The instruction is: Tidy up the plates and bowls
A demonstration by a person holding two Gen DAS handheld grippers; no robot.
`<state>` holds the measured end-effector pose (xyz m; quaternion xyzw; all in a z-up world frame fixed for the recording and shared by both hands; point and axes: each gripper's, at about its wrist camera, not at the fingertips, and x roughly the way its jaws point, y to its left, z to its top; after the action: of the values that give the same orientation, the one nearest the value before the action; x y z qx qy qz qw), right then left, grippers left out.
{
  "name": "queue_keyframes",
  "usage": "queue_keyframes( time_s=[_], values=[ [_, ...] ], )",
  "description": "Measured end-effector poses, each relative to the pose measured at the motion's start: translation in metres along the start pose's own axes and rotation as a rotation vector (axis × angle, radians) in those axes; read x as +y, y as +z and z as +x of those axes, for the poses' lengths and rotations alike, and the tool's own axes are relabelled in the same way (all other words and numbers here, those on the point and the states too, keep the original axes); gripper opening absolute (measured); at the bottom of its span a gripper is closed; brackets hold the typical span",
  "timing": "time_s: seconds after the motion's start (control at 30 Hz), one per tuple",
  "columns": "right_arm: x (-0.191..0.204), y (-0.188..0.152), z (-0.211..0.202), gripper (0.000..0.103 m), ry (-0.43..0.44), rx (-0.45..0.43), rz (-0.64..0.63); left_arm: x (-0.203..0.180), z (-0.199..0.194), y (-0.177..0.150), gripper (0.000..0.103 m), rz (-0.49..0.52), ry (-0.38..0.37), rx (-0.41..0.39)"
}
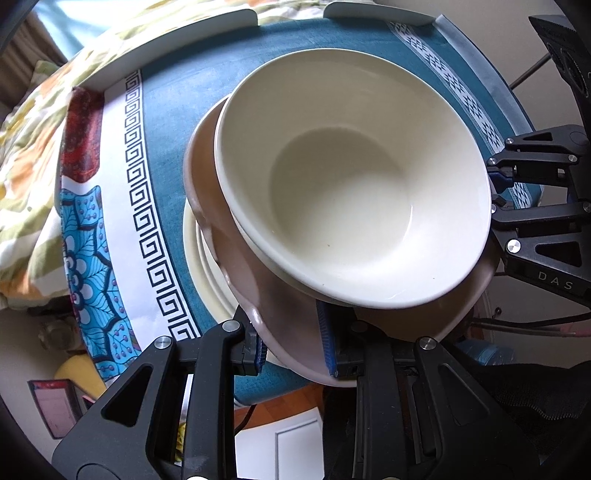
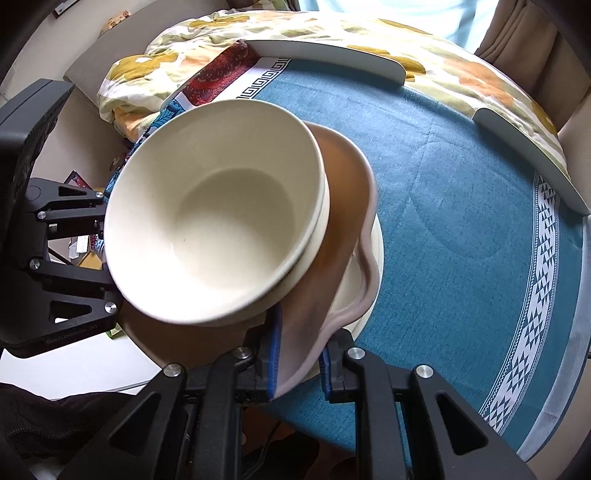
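Observation:
A cream bowl point(image 1: 351, 192) sits nested in a second cream bowl on a pink wavy-rimmed plate point(image 1: 207, 177). Under the pink plate lies a cream plate point(image 1: 207, 280) on the blue tablecloth. My left gripper point(image 1: 295, 343) is shut on the near rim of the pink plate. My right gripper point(image 2: 299, 354) is shut on the pink plate point(image 2: 347, 184) at its own near rim, with the bowls point(image 2: 218, 214) above. Each gripper shows in the other's view, the right one point(image 1: 496, 192) and the left one point(image 2: 103, 251), at the stack's side. The stack looks tilted, held a little above the cream plate point(image 2: 373, 266).
The round table point(image 2: 461, 192) has a blue patterned cloth and white raised edge guards point(image 2: 325, 51) at the back. A floral duvet point(image 2: 369, 33) lies beyond. The table's near edge and floor clutter point(image 1: 51, 406) are below the grippers.

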<state>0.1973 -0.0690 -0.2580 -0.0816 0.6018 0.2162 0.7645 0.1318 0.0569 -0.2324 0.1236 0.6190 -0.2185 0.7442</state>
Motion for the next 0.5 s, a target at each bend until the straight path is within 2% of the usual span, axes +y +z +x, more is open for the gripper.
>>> queue_keyframes(
  time_s=[0.2, 0.5],
  values=[
    [-0.001, 0.002, 0.0, 0.016, -0.003, 0.013, 0.021, 0.003, 0.001, 0.006, 0.02, -0.027, 0.011, 0.043],
    [0.003, 0.006, 0.002, 0.016, -0.048, 0.059, 0.044, 0.015, 0.003, 0.018, 0.02, -0.097, -0.045, 0.147]
  ],
)
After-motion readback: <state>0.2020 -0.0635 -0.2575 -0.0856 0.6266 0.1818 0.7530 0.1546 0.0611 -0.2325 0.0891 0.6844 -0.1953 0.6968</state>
